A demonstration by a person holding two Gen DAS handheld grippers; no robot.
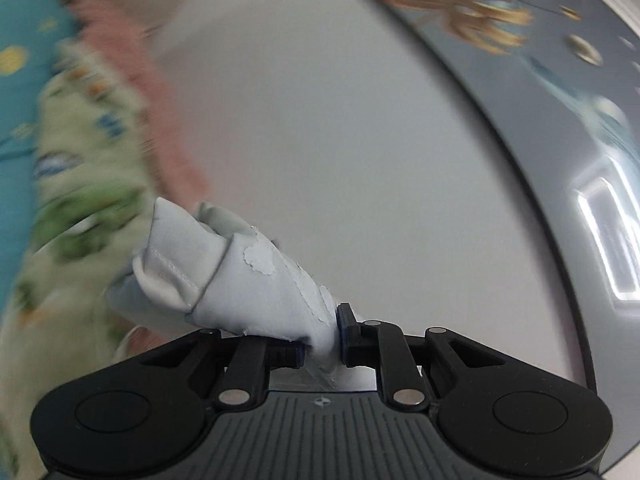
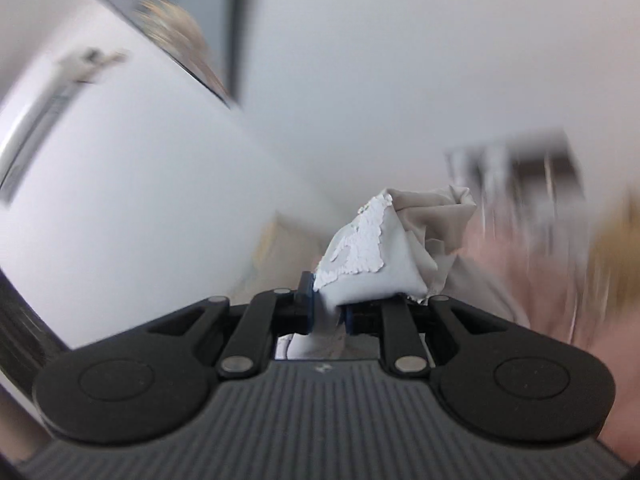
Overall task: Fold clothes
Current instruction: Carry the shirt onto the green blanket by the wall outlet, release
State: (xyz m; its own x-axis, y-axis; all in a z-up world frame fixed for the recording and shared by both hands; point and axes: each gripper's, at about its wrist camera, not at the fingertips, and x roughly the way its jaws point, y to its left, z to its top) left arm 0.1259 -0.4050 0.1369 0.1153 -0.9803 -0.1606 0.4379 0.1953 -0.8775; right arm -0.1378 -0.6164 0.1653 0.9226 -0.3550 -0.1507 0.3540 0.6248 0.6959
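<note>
My left gripper (image 1: pixel 322 340) is shut on a bunched fold of a pale grey garment (image 1: pixel 240 276) with a cracked white print. The cloth sticks out forward and to the left of the jaws, held up in the air in front of a white wall. My right gripper (image 2: pixel 328 312) is shut on another bunched part of the pale grey garment (image 2: pixel 384 256), whose flaking white print faces the camera. The rest of the garment hangs out of sight below both views.
In the left wrist view, blurred bedding lies at the left: a teal sheet (image 1: pixel 16 80), a pale green patterned cloth (image 1: pixel 80 152) and a pink cloth (image 1: pixel 140 92). A framed picture (image 1: pixel 540 60) hangs on the wall at the right. The right wrist view shows white wall, blurred furniture (image 2: pixel 520 168) and pink cloth (image 2: pixel 540 280).
</note>
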